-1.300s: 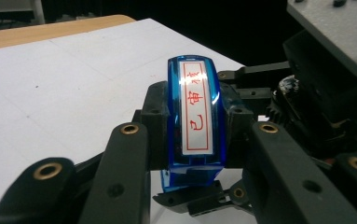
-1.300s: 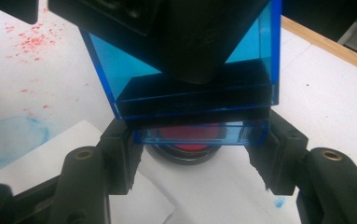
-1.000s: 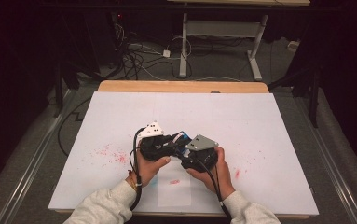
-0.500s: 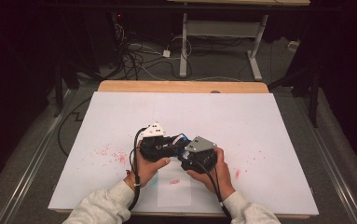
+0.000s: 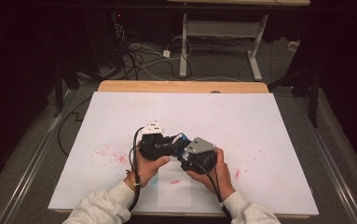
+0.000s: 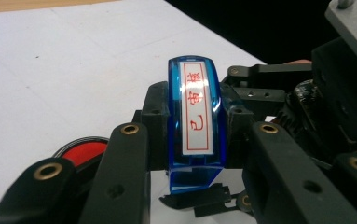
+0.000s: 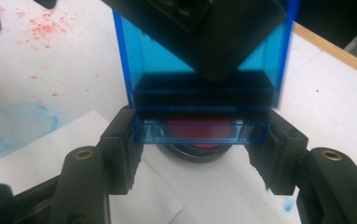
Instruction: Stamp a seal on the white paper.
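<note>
A clear blue stamp (image 6: 195, 154) with a white label in red characters is held just above the table between both grippers. In the left gripper view, my left gripper (image 6: 194, 122) is shut on the stamp's body, its pads (image 6: 154, 122) tight against both sides. In the right gripper view, my right gripper (image 7: 199, 140) is shut on the stamp's (image 7: 204, 56) lower frame. A round red ink pad (image 7: 197, 128) lies right under the stamp. In the high view the left gripper (image 5: 166, 145) and right gripper (image 5: 191, 157) meet tip to tip at the table's near middle.
A white sheet (image 5: 213, 116) covers the table and carries red ink specks (image 5: 108, 154) at the left and more at the right (image 5: 236, 173). A smaller paper (image 5: 174, 189) with a red stamp mark lies under the hands. A blue smudge (image 7: 17, 126) marks the sheet.
</note>
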Available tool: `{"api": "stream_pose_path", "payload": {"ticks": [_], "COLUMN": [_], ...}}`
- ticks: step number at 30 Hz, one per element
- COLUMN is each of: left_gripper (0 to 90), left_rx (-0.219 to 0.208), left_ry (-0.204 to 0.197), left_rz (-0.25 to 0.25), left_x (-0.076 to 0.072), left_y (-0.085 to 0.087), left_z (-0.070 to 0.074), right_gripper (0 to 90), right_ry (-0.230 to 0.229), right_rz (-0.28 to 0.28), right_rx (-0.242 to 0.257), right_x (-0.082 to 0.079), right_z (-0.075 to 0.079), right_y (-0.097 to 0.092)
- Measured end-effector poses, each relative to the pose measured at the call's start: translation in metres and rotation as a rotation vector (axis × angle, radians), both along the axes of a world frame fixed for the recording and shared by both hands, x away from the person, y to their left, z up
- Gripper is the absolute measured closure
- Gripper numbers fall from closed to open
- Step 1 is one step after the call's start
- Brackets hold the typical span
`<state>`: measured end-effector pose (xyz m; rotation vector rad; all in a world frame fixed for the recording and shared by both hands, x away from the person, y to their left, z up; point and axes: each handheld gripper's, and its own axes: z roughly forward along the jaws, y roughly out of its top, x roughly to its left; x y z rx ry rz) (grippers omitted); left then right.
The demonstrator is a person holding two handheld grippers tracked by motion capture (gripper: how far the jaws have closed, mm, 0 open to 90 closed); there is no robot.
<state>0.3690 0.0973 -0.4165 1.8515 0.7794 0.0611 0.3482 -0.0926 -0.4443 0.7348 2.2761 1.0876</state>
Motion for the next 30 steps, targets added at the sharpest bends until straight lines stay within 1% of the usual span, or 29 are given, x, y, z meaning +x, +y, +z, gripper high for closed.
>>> {"api": "stream_pose_path", "payload": {"ticks": [3,5,8,11,13,15,18,22,24,26,28,30], "left_gripper": [68.0,67.9,67.9,68.0,68.0,68.0,67.9,67.9,67.9,67.9,67.9,67.9], "left_rx": [0.014,0.018,0.013,0.013,0.019,0.024,0.016,0.042,0.040,0.060,0.091,0.092], "left_ry": [-0.004,0.003,0.022,0.023,0.023,0.010,0.000,-0.024,-0.018,-0.031,-0.049,-0.052], "left_rz": [-0.004,-0.008,-0.006,-0.018,-0.014,-0.006,-0.008,0.005,0.004,0.008,0.018,0.019], "left_x": [-0.0010,-0.0005,0.0012,0.0009,0.0007,0.0005,0.0003,-0.0012,-0.0011,-0.0022,-0.0040,-0.0046], "left_y": [-0.0010,-0.0014,0.0004,-0.0002,-0.0015,-0.0015,-0.0009,-0.0031,-0.0030,-0.0048,-0.0074,-0.0079], "left_z": [0.0018,0.0017,0.0019,0.0018,0.0007,-0.0001,0.0006,0.0006,-0.0009,-0.0012,-0.0003,0.0000], "right_gripper": [40.6,40.6,40.6,40.5,40.5,40.6,40.6,40.6,40.6,40.6,40.6,40.6], "right_ry": [0.000,-0.004,-0.007,-0.008,-0.009,-0.005,-0.010,-0.004,-0.005,0.003,0.008,0.007], "right_rz": [-0.001,0.003,0.007,0.005,0.001,0.001,-0.001,0.001,0.003,-0.003,-0.005,-0.009], "right_rx": [0.002,-0.003,-0.006,-0.010,-0.020,-0.026,-0.018,-0.017,-0.028,-0.034,-0.036,-0.034], "right_x": [0.0000,-0.0003,-0.0004,-0.0003,-0.0003,0.0000,-0.0011,-0.0006,-0.0006,-0.0006,0.0004,0.0001], "right_z": [0.0005,0.0003,-0.0005,-0.0003,-0.0007,-0.0014,-0.0003,-0.0007,-0.0011,-0.0016,-0.0023,-0.0023], "right_y": [-0.0013,-0.0013,-0.0010,-0.0013,-0.0007,-0.0005,-0.0002,-0.0005,0.0003,0.0006,0.0004,0.0006]}}
